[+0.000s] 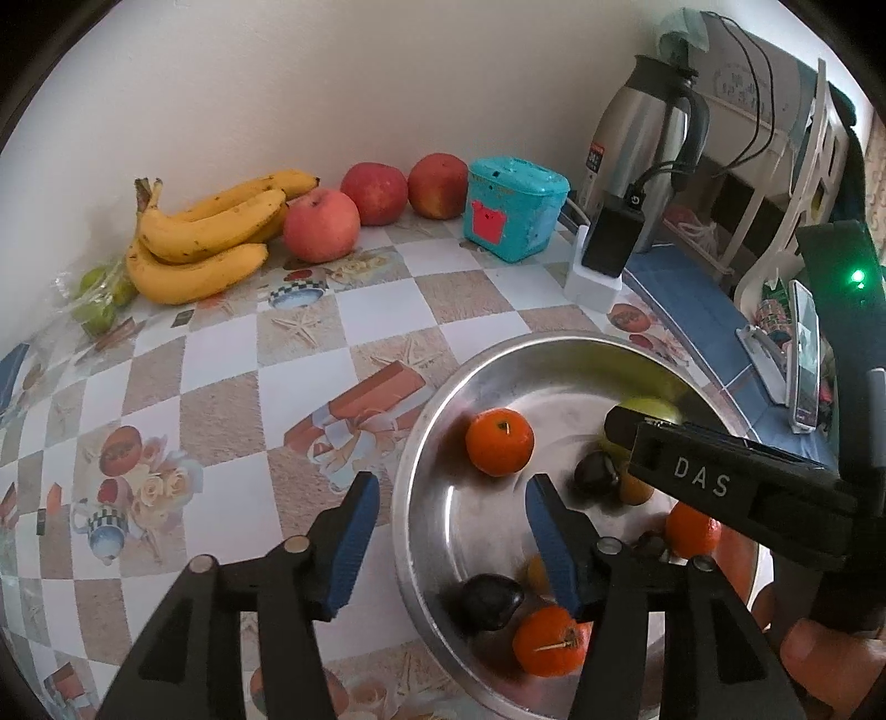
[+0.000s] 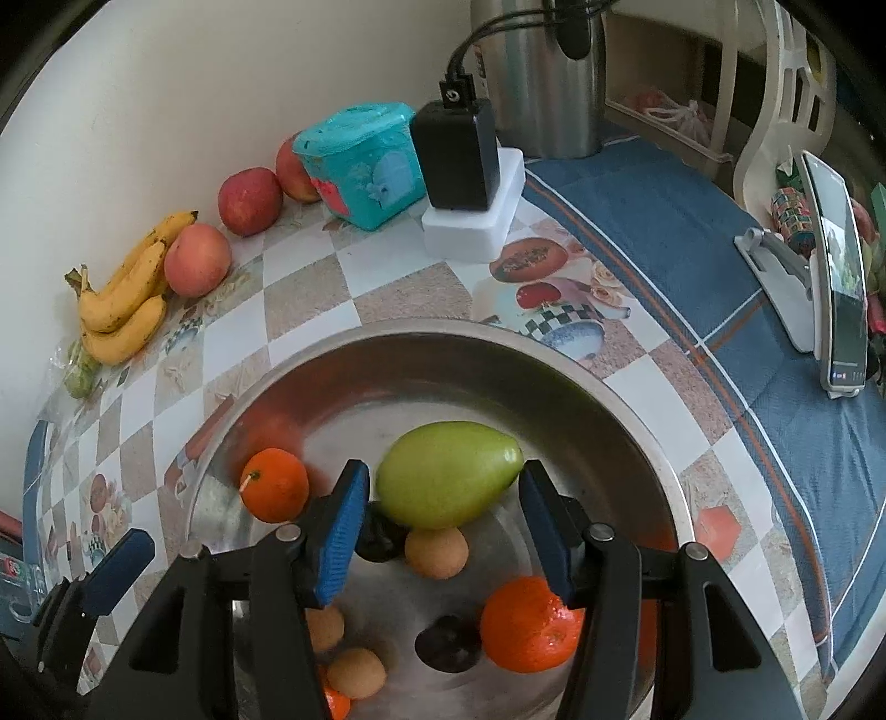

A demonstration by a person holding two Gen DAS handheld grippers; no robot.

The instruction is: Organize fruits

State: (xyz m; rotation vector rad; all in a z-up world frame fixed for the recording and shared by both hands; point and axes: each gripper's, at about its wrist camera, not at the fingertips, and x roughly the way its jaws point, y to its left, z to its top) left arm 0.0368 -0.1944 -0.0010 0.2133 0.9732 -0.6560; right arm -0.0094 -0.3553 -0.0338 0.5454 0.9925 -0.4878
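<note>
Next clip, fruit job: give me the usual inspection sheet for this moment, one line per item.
Surface: table under a checkered, fruit-printed cloth.
Job's things: steel bowl holding a green mango, tangerines, dark plums and small tan fruits; bananas and three apples by the wall.
Clutter: teal box, bagged green fruits, phone on a stand.
Grippers: left gripper open, straddling the bowl's rim; right gripper open, just short of the mango.
Cables: black cable plugged into a black charger on a white base.
Surroundings: cream wall, steel thermos jug, white chair.
</note>
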